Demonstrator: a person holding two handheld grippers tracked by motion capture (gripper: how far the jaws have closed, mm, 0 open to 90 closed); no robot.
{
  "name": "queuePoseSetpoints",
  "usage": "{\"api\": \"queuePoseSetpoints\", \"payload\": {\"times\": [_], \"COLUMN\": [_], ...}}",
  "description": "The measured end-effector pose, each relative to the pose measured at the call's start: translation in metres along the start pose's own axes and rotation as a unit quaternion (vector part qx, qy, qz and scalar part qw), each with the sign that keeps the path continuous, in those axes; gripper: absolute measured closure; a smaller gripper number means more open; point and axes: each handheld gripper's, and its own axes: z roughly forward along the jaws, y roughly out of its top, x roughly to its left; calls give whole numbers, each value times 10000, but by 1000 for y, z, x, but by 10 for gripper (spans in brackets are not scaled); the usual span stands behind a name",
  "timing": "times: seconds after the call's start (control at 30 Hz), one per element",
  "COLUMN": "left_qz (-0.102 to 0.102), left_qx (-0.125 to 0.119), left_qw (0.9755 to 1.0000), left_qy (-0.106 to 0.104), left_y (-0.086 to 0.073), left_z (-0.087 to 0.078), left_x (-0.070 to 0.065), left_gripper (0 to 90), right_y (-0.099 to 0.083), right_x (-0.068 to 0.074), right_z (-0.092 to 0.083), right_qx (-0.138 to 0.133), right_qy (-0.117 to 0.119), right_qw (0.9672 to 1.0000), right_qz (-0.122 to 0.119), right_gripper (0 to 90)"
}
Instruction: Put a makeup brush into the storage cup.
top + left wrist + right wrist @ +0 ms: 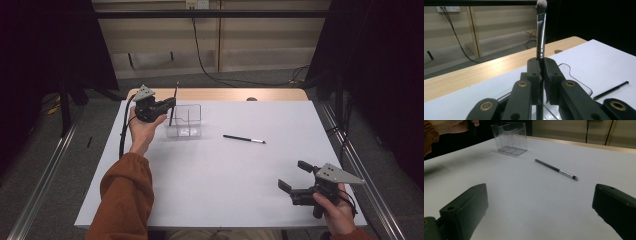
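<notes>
Holding one makeup brush (541,32) upright in closed jaws, the left gripper (169,104) hovered at the clear organiser's (186,121) nine o'clock; second brush (244,138) lay unplaced, right gripper (293,175) wide open, empty.

Brush (541,30) lower handle hidden behind left claw (541,75); bristle tip cut by top edge. Organizer (564,72) mostly hidden behind claw. Right claw (541,212) cut by bottom edge.
</notes>
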Motion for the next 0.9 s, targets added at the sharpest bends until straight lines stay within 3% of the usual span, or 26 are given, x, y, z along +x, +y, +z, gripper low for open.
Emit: {"api": "queuePoseSetpoints", "payload": {"times": [0.53,0.73,0.9], "left_qz": [-78,-85,-117], "left_qx": [-33,-51,-101], "left_qw": [10000,9999,9999], "left_qy": [-25,-46,-69], "left_y": [-2,-2,-1], "left_z": [-2,-5,-9], "left_x": [1,0,-2], "left_gripper": [771,683,544], "right_y": [0,0,0], "right_x": [0,0,0], "right_z": [0,0,0], "right_qx": [-6,-8,-1], "right_qy": [2,2,1], "right_qw": [10000,10000,10000], "right_qz": [15,10,-5], "right_gripper": [0,0,0]}}
